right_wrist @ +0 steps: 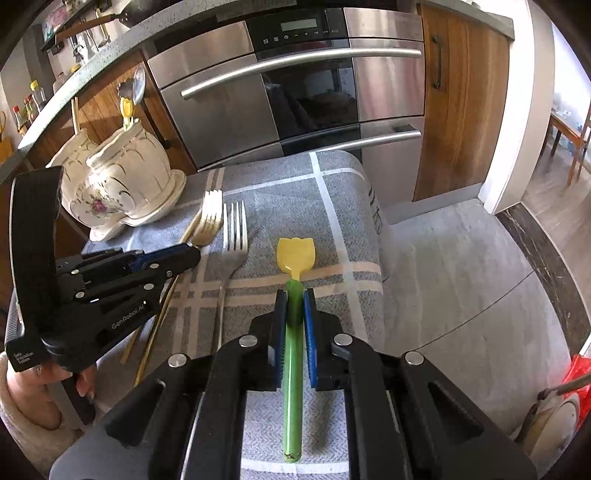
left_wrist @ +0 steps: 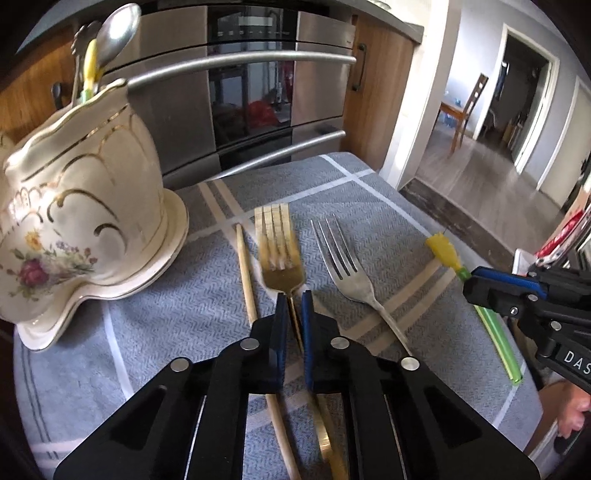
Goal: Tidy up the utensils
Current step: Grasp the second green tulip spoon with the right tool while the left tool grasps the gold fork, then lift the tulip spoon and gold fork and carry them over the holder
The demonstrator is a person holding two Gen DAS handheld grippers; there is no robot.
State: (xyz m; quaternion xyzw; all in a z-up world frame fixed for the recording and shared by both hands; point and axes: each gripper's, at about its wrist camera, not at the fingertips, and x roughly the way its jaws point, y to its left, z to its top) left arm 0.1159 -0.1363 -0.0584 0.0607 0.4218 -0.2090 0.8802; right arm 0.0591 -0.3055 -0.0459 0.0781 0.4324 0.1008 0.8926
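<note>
A gold fork [left_wrist: 277, 254] lies on the grey checked cloth [left_wrist: 192, 306], tines pointing away. My left gripper [left_wrist: 294, 300] is shut on its thin handle just behind the head; the same gripper [right_wrist: 194, 255] shows from the side in the right wrist view. A silver fork [left_wrist: 345, 271] lies free to the right of it and a wooden chopstick [left_wrist: 246, 275] to the left. My right gripper [right_wrist: 294, 300] is shut on the green handle of a yellow tulip-headed utensil [right_wrist: 296, 254]. A cream floral ceramic holder [left_wrist: 85, 221] at the left holds a spoon [left_wrist: 116, 31] and other utensils.
A steel oven [left_wrist: 251, 92] with bar handles stands behind the small table. The cloth's far edge [right_wrist: 332, 157] and right edge drop off to grey floor [right_wrist: 461, 277]. A person's hand [right_wrist: 55, 376] grips the left tool. A red item [right_wrist: 578, 373] lies at the lower right.
</note>
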